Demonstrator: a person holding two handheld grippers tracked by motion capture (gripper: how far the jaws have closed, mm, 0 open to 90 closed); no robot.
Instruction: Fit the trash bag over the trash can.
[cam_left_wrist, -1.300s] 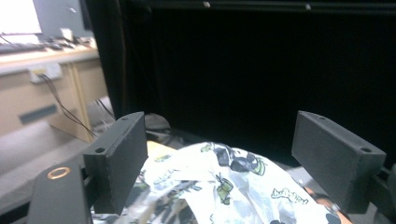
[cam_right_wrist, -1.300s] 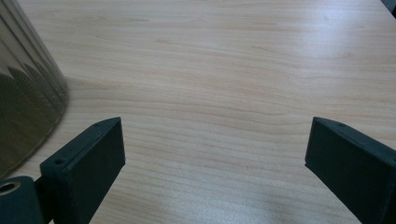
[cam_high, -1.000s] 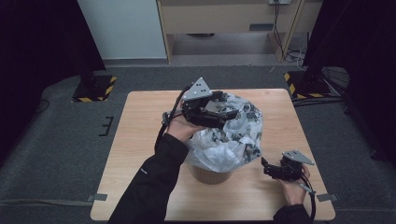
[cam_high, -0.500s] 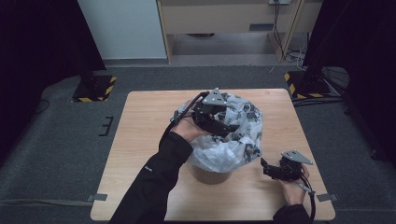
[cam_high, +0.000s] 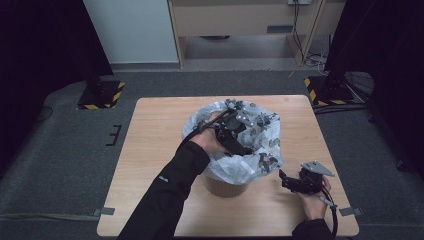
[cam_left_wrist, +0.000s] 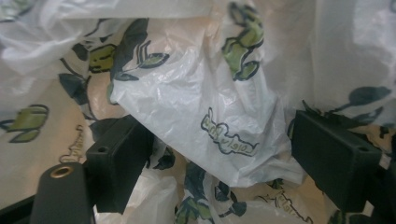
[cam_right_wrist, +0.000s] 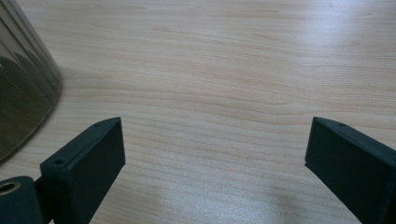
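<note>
Plastic bag (cam_high: 260, 131), lining the bin (cam_high: 225, 186) near the desk's middle: your left gripper (cam_high: 239, 134) has moved from above its rim down inside, jaws wide around a fold, ready to press the liner in, while your right gripper (cam_high: 295, 181) rests open near the right edge.

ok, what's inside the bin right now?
A white leaf-print plastic bag lines the bin and spills over its rim. The left gripper reaches into the opening, jaws open among folds of bag. The bin's bottom is covered by the bag.
</note>
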